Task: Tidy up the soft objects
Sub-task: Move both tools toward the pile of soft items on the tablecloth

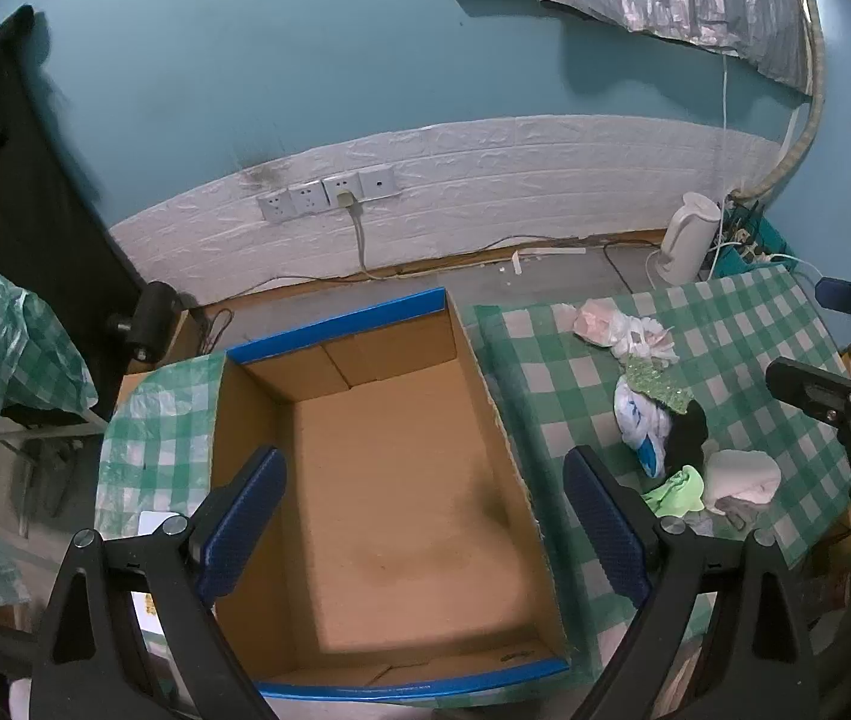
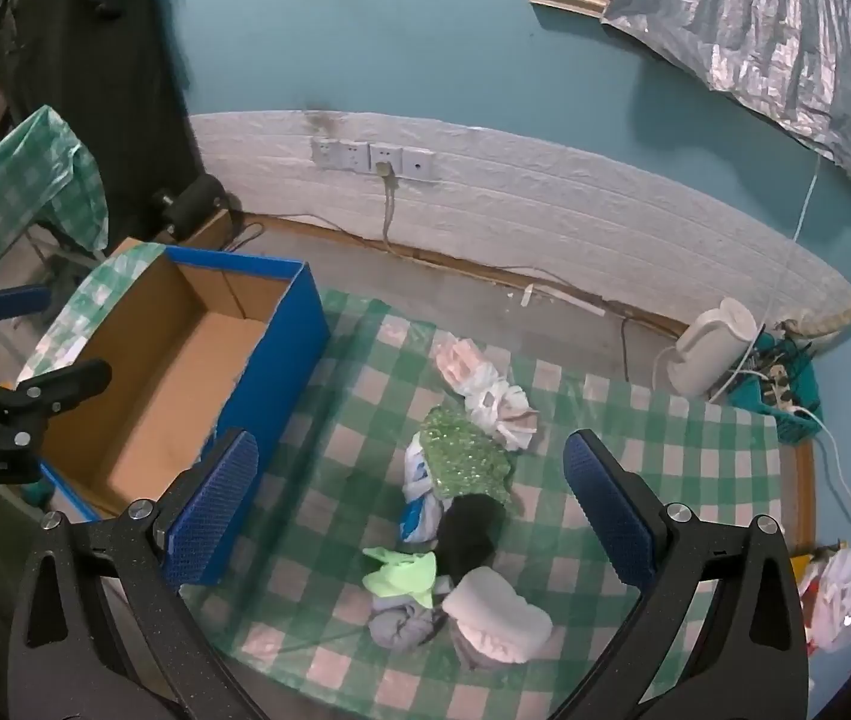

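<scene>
A blue-edged cardboard box (image 1: 377,324) stands empty on the left; it also shows in the right wrist view (image 2: 281,360). My left gripper (image 1: 425,522) is open and empty above the box. A row of soft items lies on the green checked cloth (image 2: 635,438): a pink-white bundle (image 2: 488,387), a green sequin piece (image 2: 464,459), a white-blue bag (image 2: 419,510), a black cloth (image 2: 470,531), a lime cloth (image 2: 401,576), a grey cloth (image 2: 398,624) and a pink roll (image 2: 497,609). My right gripper (image 2: 410,510) is open and empty above them.
A white kettle (image 2: 710,351) and a teal basket with a power strip (image 2: 782,396) stand at the wall on the right. Wall sockets with a cable (image 2: 386,162) are behind. A plastic bag (image 2: 845,591) lies at the far right. A black garment (image 2: 83,60) hangs at left.
</scene>
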A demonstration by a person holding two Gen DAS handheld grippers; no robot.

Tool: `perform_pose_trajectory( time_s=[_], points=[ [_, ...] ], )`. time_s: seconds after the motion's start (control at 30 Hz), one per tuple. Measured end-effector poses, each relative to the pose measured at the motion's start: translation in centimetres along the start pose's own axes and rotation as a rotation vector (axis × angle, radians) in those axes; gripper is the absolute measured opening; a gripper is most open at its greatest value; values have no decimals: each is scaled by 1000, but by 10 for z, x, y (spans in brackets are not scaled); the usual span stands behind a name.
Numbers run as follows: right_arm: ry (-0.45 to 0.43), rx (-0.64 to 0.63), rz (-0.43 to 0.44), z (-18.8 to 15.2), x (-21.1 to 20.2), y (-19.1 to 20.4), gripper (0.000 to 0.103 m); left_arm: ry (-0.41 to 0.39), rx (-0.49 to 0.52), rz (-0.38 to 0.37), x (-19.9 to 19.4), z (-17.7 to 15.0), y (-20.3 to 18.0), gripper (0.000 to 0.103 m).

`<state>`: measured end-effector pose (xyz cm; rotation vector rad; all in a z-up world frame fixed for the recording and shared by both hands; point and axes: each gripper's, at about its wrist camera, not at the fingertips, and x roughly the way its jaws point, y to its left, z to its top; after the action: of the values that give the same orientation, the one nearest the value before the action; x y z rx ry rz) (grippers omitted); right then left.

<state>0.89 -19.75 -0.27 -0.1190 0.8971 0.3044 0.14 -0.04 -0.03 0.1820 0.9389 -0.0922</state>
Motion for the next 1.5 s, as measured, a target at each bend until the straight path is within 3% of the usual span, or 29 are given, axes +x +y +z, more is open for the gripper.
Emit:
perform_pose_trajectory(
  time_s=[1.5],
  points=[
    [9,-2,0,-1,1,2,101,17,-16,-37,3,-1,-1,94]
  ],
)
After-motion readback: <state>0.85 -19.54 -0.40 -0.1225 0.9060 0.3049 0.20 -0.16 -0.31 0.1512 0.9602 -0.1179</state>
